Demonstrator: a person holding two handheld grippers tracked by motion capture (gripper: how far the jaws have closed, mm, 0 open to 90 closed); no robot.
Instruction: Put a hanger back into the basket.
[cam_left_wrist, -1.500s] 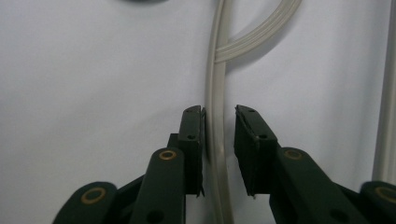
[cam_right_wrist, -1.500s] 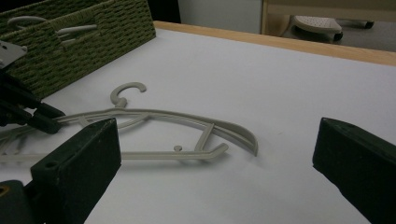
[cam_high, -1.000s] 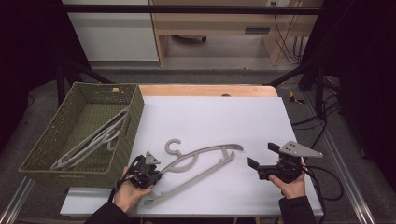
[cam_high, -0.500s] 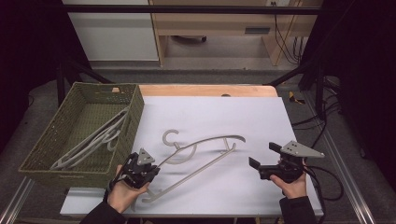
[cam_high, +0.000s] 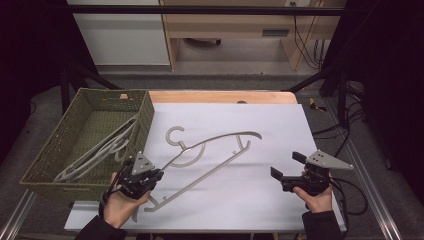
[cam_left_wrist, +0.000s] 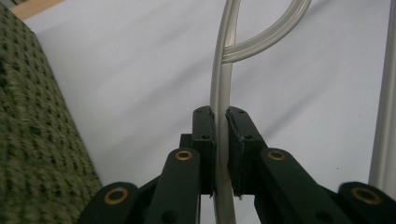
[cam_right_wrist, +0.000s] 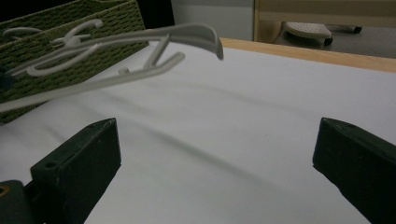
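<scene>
A grey plastic hanger (cam_high: 210, 152) hangs tilted above the white table top, its hook toward the basket and its far arm raised. My left gripper (cam_high: 150, 176) is shut on the hanger's near arm at the front left; in the left gripper view the two black pads (cam_left_wrist: 205, 140) pinch the pale bar (cam_left_wrist: 223, 93). My right gripper (cam_high: 285, 167) stands open at the front right, apart from the hanger, nothing between its jaws. In the right gripper view the hanger's lifted end (cam_right_wrist: 196, 35) floats over the table.
A green woven basket (cam_high: 50, 155) with several more grey hangers (cam_high: 100, 150) sits at the left edge of the table. A wooden strip (cam_high: 220, 96) borders the table's far side. White surface (cam_high: 280, 130) lies between the two grippers.
The left gripper has risen with the hanger, which went from lying flat on the table to being tilted up off it. The right gripper has kept still.
</scene>
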